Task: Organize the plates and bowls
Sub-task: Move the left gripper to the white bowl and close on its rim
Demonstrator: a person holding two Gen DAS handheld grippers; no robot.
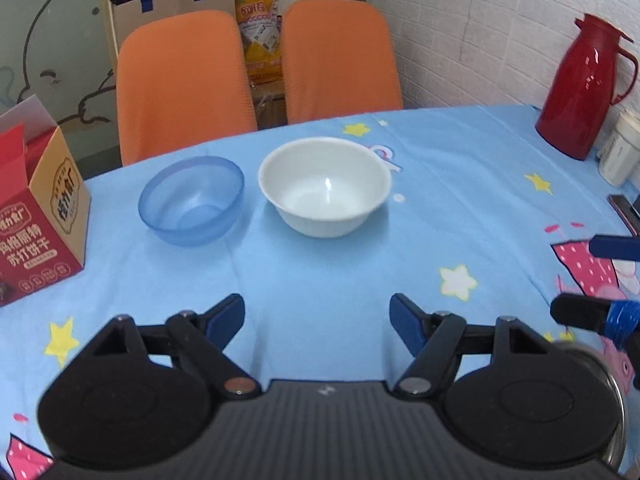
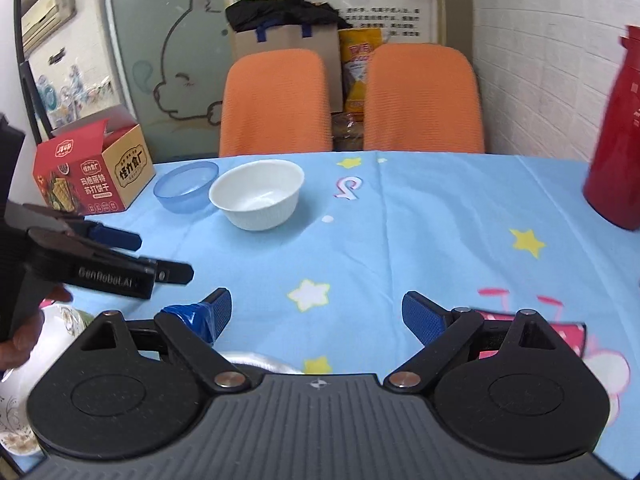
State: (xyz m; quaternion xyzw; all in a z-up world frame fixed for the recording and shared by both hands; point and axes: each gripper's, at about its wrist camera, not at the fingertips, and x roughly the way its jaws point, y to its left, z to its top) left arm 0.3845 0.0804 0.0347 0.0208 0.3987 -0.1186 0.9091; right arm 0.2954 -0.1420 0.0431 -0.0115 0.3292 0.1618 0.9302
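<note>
The bench (image 1: pixel 440 208) in its blue cartoon cloth is filling most of both views, with two orange chairs (image 1: pixel 256 76) sitting behind it. A red thermos jug (image 1: pixel 580 88) is standing at the far right edge, a red cracker box (image 1: pixel 40 216) at the left. The white bowl (image 1: pixel 325 186) and blue bowl (image 1: pixel 191 200) are sitting side by side mid-bench, just apart. The left claw (image 1: pixel 317 318) and right claw (image 2: pixel 316 314) are both hanging apart over bare cloth (nothing gripped).
</note>
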